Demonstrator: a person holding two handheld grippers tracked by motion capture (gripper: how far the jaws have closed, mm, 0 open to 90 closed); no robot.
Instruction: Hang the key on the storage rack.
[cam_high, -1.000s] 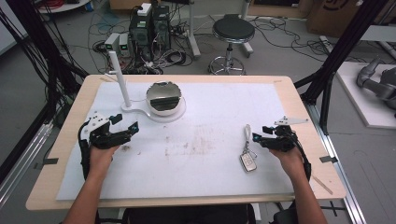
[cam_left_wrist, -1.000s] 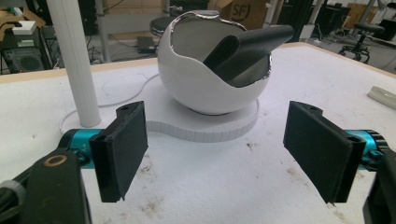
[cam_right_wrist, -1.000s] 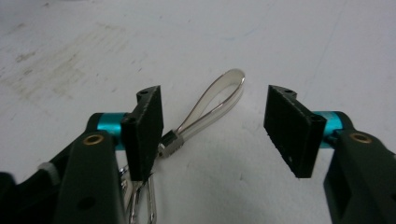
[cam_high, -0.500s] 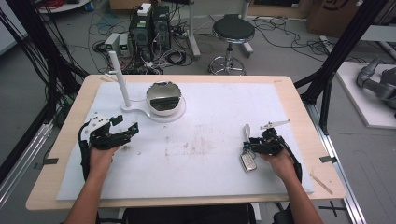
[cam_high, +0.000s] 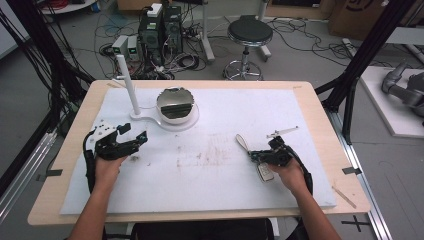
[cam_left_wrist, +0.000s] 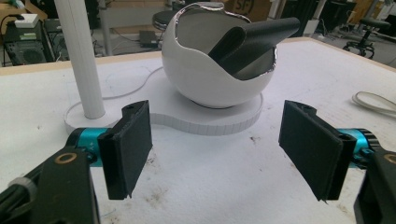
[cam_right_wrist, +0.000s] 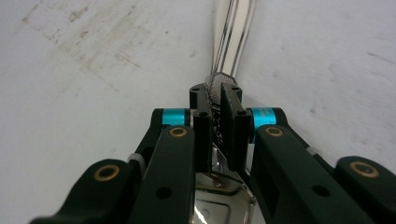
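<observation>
**Fig. 1. Taking hold of the key fob before the lift.** My right tongs (cam_high: 255, 156) lie low at about 4 o'clock on the worktop (cam_high: 210, 85). They have just been closing and now stand narrow, pinched on the woven metal link (cam_right_wrist: 218, 86) that joins the key fob (cam_high: 265, 172) to its strap (cam_high: 242, 141). The fob lies flat on the white mat under my right hand. The strap runs off towards 11 o'clock, and in the right gripper view it is a shiny band (cam_right_wrist: 231, 28) leading straight away from the tips. My left tongs (cam_high: 132, 134) wait at 9 o'clock, wide and empty. They face the white bowl (cam_left_wrist: 219, 65) on its stand, with the post (cam_left_wrist: 81, 56) beside it.

*Doing it well:*
- The link is thin and sits near the tips, so I judge the hold to be slight. I should keep the pinch firm.
- I should raise the fob slowly and straight up, so that the hanging fob does not swing or twist the link out sideways.
- I cannot tell whether the pads also catch the metal plate below the link. If the fob drags, I should set it down and take a deeper hold.
</observation>
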